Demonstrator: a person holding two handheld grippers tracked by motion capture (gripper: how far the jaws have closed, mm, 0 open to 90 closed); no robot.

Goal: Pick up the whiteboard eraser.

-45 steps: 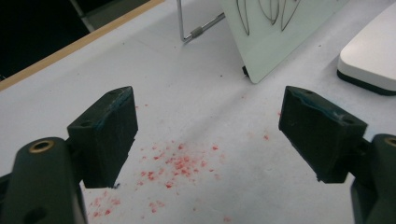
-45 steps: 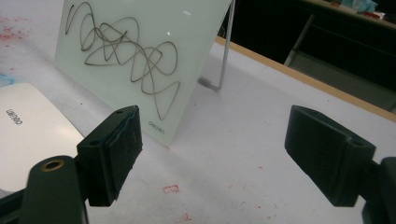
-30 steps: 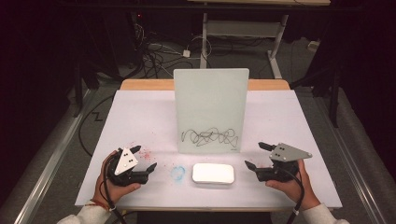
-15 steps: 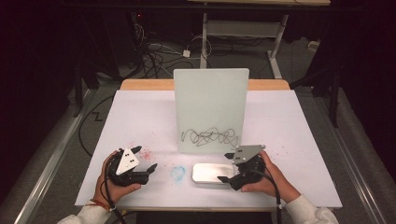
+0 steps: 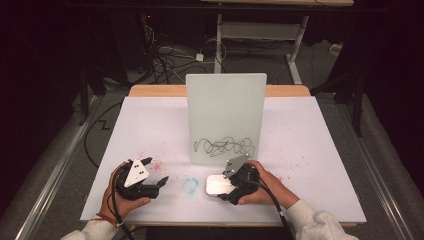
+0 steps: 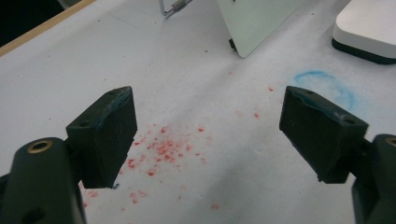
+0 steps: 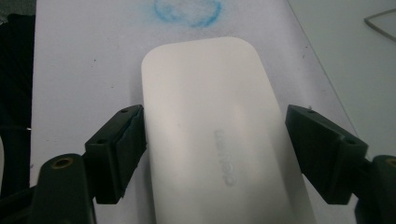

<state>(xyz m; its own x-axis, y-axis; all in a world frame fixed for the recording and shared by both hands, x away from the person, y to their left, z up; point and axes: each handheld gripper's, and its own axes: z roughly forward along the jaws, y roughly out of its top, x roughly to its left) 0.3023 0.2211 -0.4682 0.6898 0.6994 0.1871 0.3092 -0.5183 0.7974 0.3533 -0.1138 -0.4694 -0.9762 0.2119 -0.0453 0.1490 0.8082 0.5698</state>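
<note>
A white eraser [image 5: 216, 184] lies flat on the white table cover near the front edge, and also appears in the left gripper view [image 6: 369, 28]. My right gripper [image 5: 226, 190] straddles the eraser [image 7: 201, 93] across its width. Its jaws have just been closing, and both pads [image 7: 123, 149] now sit against the long sides. An upright whiteboard [image 5: 226, 115] with a black scribble [image 5: 222, 146] stands just behind. My left gripper [image 5: 156, 171] rests at the front left, open [image 6: 208, 126] over bare table.
A blue chalky ring [image 5: 190, 185] marks the cover between the two grippers. Red specks [image 6: 159, 154] are scattered under the left jaws. The whiteboard's wire stand [image 6: 173, 5] shows behind it. Cables lie on the dark floor beyond the table [image 5: 150, 125].
My right hand has slid left from the front right of the table onto the eraser, and its jaws have narrowed around it. The left hand has stayed put.
</note>
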